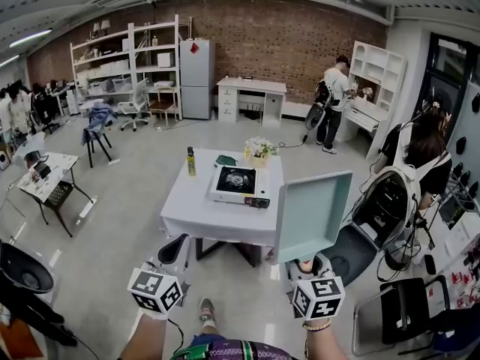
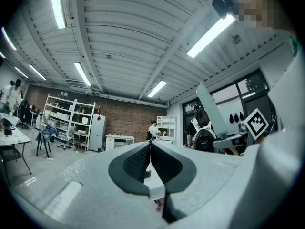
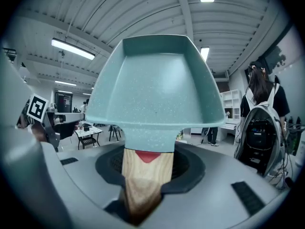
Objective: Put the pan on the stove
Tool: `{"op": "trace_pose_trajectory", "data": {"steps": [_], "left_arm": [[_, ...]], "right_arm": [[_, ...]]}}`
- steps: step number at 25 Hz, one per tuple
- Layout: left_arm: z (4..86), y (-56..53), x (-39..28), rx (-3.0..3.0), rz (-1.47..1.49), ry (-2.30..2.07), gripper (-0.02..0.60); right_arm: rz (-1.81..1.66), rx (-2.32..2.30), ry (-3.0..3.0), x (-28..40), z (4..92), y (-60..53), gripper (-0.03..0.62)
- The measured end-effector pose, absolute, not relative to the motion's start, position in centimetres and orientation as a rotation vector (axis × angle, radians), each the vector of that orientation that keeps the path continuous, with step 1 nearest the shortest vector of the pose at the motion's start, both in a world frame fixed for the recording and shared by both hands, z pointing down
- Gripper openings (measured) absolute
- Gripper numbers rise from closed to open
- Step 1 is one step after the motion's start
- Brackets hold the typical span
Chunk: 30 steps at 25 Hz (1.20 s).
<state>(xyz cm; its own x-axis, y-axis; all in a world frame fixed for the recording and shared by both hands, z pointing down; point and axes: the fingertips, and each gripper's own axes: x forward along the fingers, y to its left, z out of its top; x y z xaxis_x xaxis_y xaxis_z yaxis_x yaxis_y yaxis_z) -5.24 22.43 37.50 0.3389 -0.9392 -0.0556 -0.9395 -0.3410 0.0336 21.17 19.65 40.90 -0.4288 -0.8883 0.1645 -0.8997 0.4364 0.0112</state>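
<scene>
Head view: the pan (image 1: 311, 214) is held upright in the air, well short of the stove (image 1: 237, 180) on the bench (image 1: 187, 212).
Left gripper view: the left hand-held gripper (image 2: 150, 147) is closed, empty.
Right gripper view: the right hand-held gripper (image 3: 145, 168) is clamped on the pan's wooden handle (image 3: 143, 185).

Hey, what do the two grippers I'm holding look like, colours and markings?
The left gripper and the right gripper both have pale grey, speckled bodies, and dark ribbed pads line the fingers. Each carries a white cube printed with black square markers. A pale band circles the right wrist.
</scene>
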Motion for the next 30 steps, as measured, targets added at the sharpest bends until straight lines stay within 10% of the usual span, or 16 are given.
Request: {"op": "trace_pose_trajectory", "data": {"steps": [30], "left_arm": [[37.7, 13.9, -7.4, -2.576, 0.078, 1.800, 0.018]], "right_arm": [[0.109, 1.593, -2.534, 19.6, 40.4, 10.9, 0.156]]}}
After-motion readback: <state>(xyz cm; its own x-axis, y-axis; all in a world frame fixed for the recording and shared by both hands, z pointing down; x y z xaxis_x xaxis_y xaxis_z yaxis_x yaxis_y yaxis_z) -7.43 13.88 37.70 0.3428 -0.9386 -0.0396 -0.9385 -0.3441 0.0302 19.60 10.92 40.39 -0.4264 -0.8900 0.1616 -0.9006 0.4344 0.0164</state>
